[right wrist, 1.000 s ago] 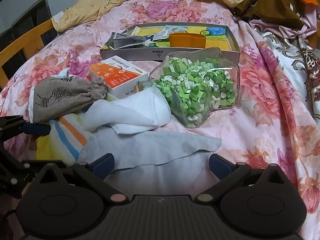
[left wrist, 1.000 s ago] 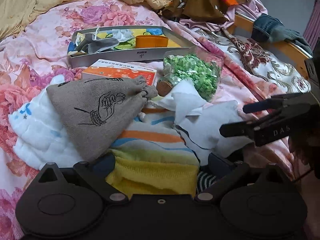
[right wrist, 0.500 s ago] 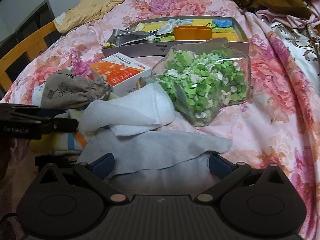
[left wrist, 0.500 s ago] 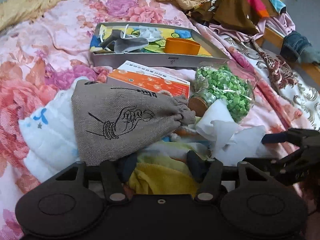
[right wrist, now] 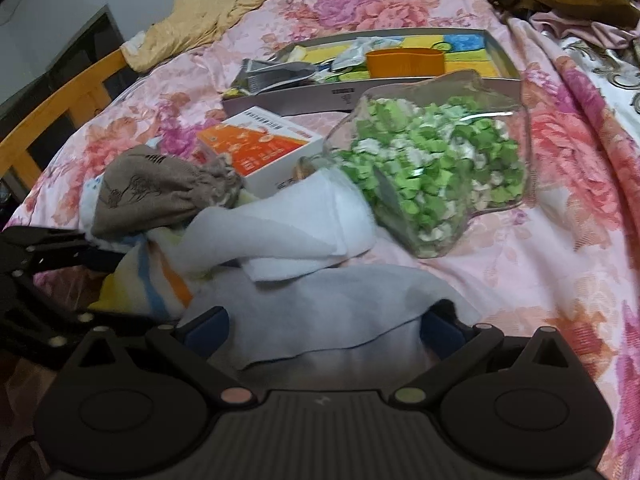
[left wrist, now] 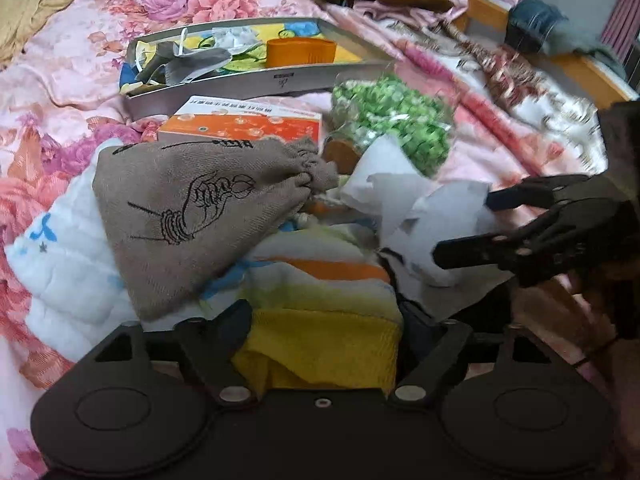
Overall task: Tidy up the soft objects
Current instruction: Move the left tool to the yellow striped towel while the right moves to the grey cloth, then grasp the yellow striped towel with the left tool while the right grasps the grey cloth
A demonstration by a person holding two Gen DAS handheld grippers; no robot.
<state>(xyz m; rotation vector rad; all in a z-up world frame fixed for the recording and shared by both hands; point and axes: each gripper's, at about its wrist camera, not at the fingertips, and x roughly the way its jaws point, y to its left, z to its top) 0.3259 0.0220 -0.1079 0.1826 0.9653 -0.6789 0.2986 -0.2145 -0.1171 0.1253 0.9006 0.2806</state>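
Floral pink bedspread (right wrist: 560,264) covers the bed, carrying a pile of soft items. Left gripper (left wrist: 326,320): fingers have just been opening and straddle the yellow end of a striped towel (left wrist: 320,344) without visibly pressing it. Right gripper (right wrist: 326,322): fingers spread wide over a grey cloth (right wrist: 316,312), not clamped. Beyond lie a white cloth (right wrist: 288,236), a brown drawstring pouch (left wrist: 188,216) at left, an orange box (right wrist: 256,152), a bag of green pieces (right wrist: 432,176) and, farthest, a grey tray (right wrist: 400,92).
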